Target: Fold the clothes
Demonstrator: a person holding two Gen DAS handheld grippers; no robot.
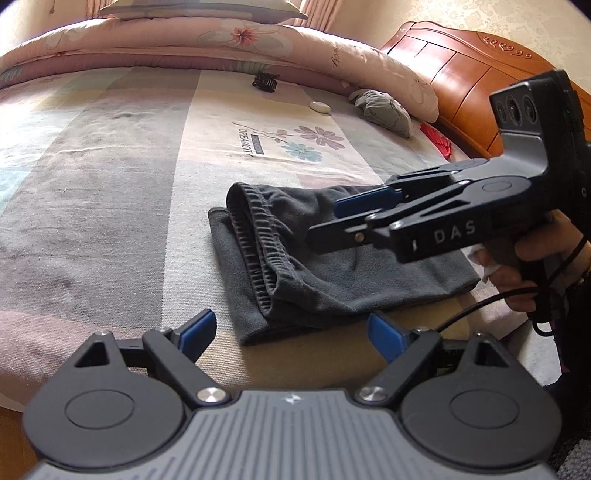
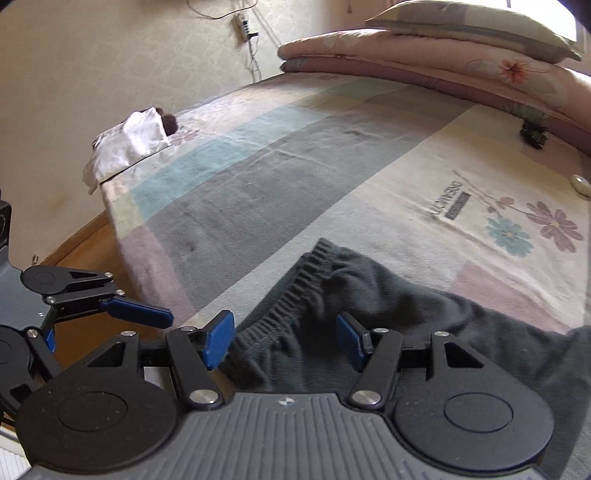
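One dark grey pair of trousers point(image 1: 332, 266), already folded into a compact block, lies on the bed point(image 1: 110, 192) near its front edge, elastic waistband on top, just below the flower print point(image 1: 306, 142) on the sheet.

Right claw point(image 2: 284, 339) hangs above the trousers, jaws apart, nothing pinched; fabric shows between the blue pads but untouched as far as I can tell. Left claw point(image 1: 291, 332) sits just in front of the trousers, spread wide, empty.

Risks, my guess:
- waistband layer is loose and could spring open
- a pad could snag the top layer and drag the fold askew
- the block is close to the bed edge; a nudge could slide it off

Beyond the trousers:
- one crumpled grey garment point(image 1: 384, 110)
- one small white object point(image 1: 320, 106)
- one black clip point(image 1: 265, 81)
- one folded quilt point(image 1: 221, 40)
- one pillow point(image 1: 199, 9) on top of the quilt

Two claws total.
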